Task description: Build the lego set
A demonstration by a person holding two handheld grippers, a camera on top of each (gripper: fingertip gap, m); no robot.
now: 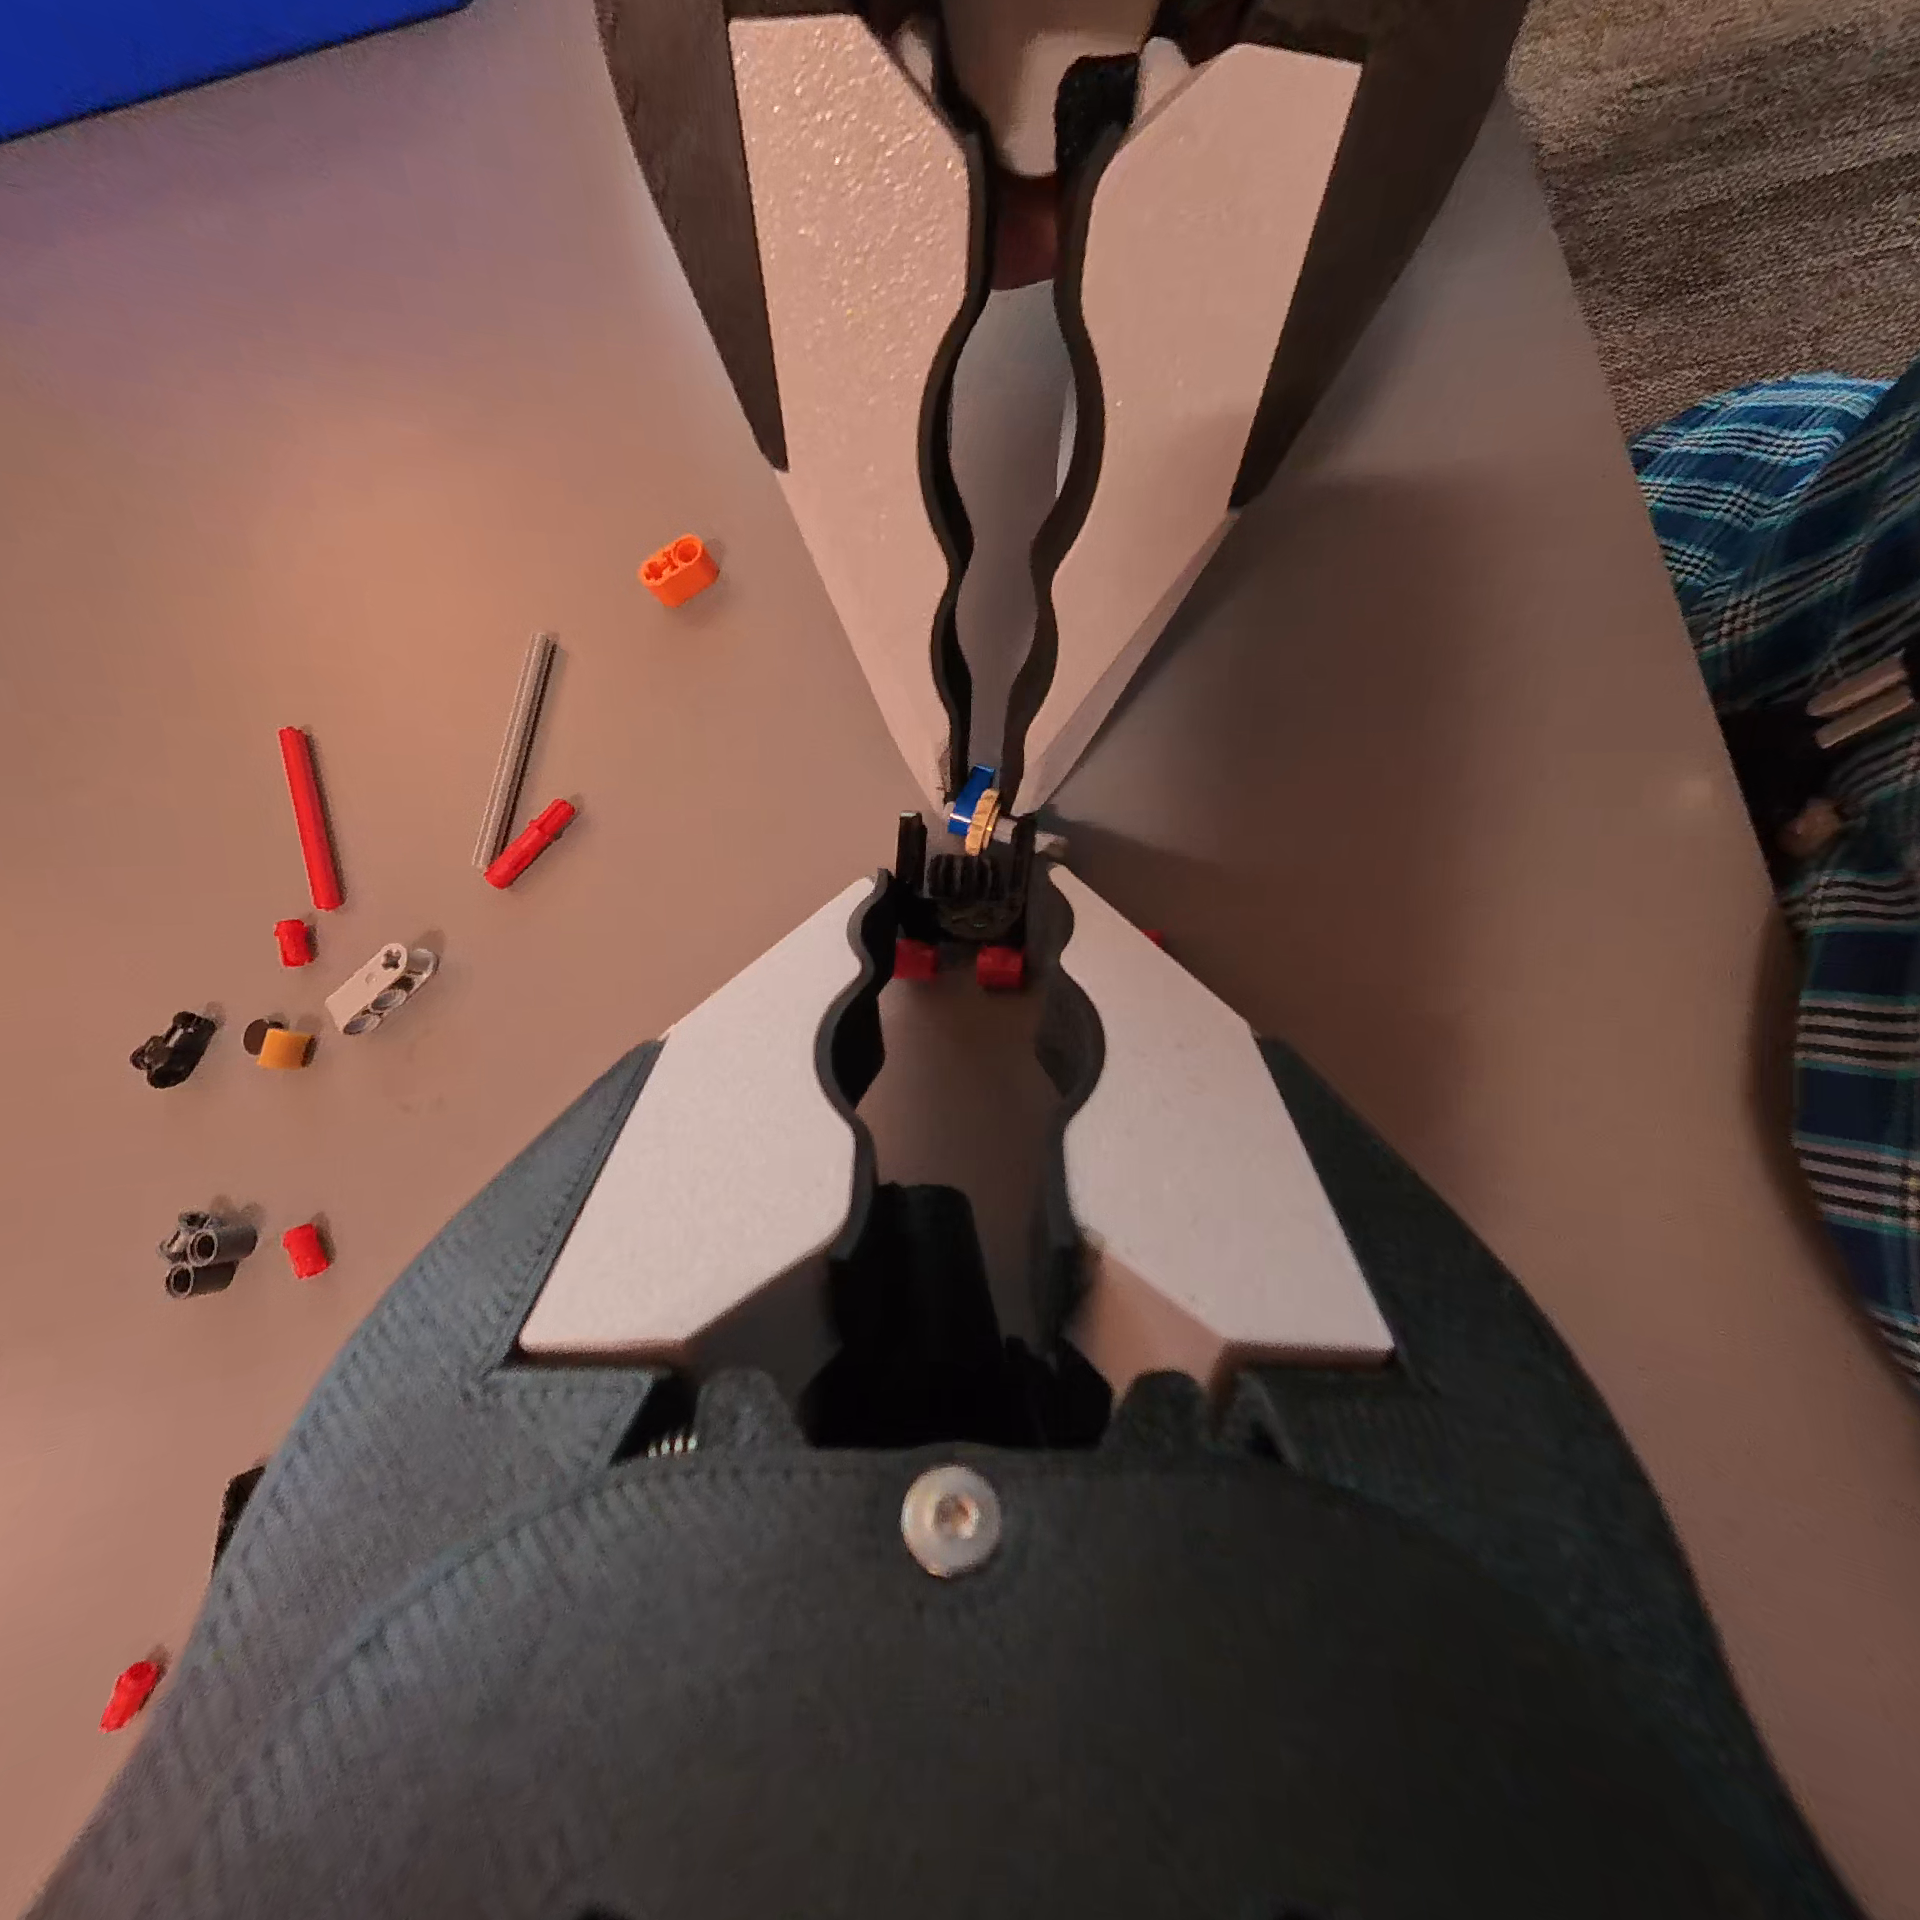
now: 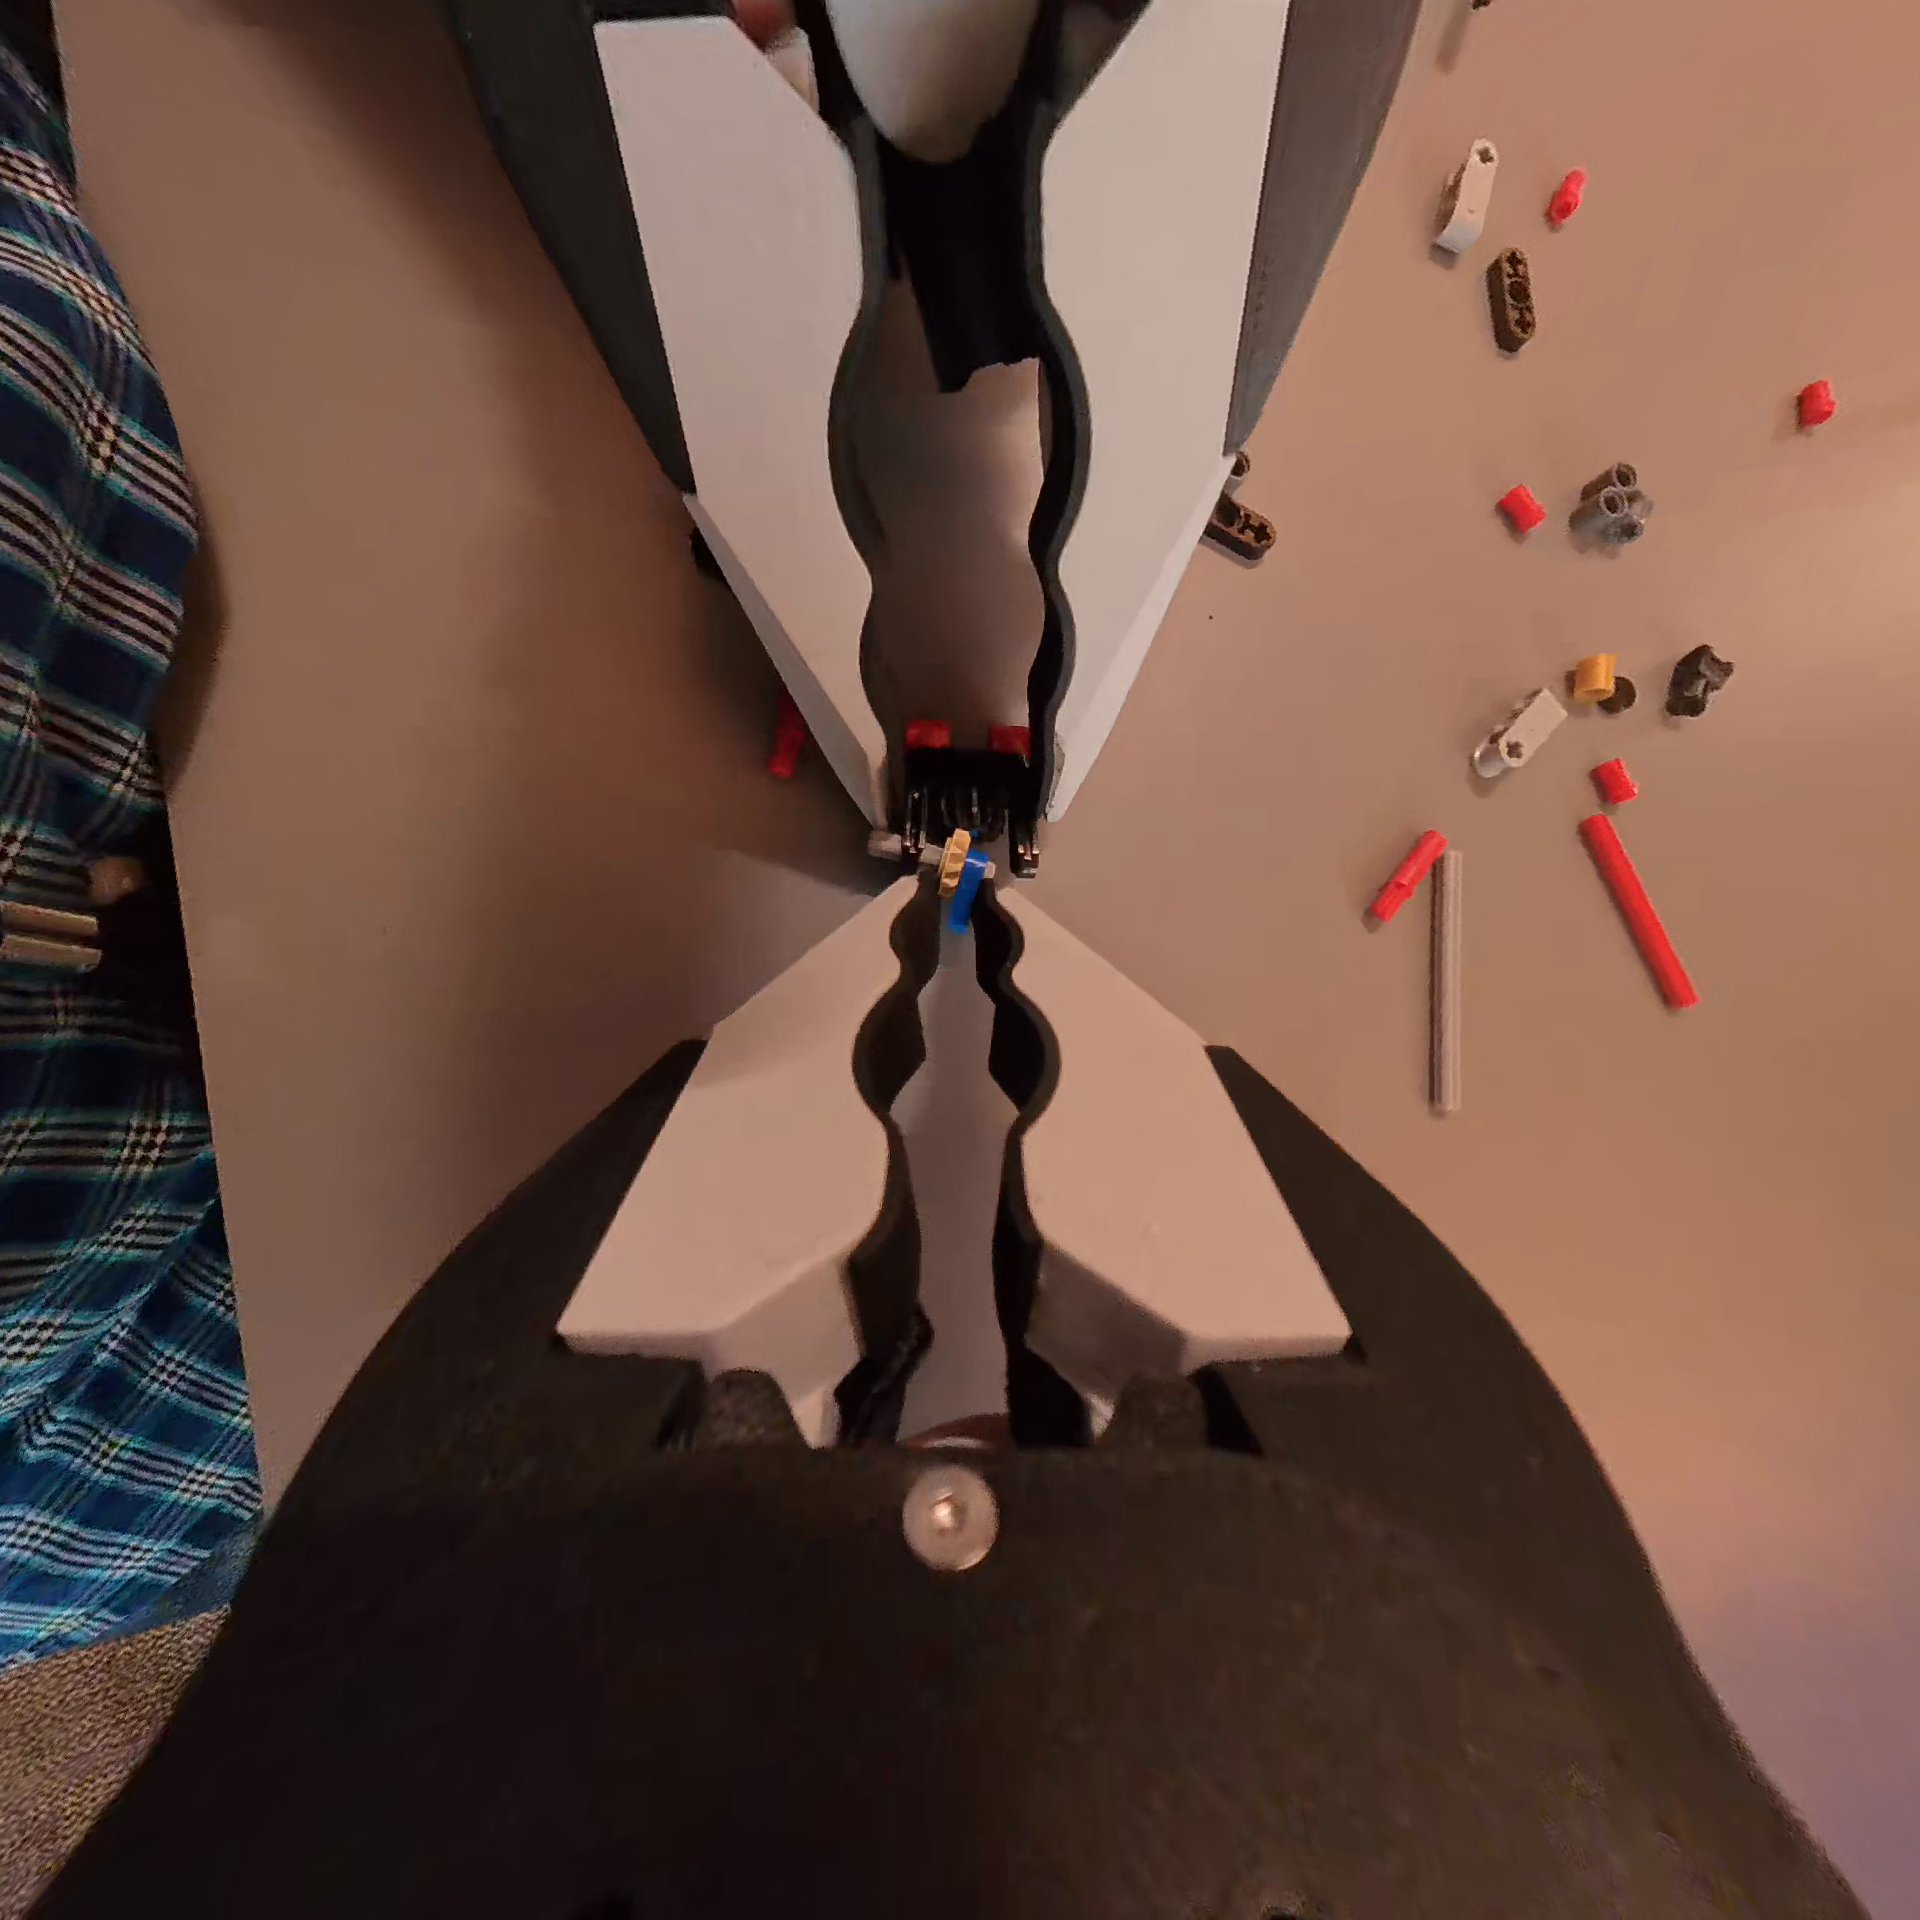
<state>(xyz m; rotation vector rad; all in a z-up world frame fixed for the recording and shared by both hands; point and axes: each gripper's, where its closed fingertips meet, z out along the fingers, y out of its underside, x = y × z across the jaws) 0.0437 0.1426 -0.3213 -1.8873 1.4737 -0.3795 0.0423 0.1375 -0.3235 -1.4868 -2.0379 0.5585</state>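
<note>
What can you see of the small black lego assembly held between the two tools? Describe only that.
The small black plastic lego assembly is gripped at its sides by the left tongs, above the tan table. It has upright black prongs, a ribbed black gear in the middle and two red pins at its near end. The right tongs press a tan gear with a blue piece against its top.

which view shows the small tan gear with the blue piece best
The right wrist view: the small tan gear with the blue piece sits clear at the right tool tips. The left wrist view shows it farther off, partly hidden.
</note>
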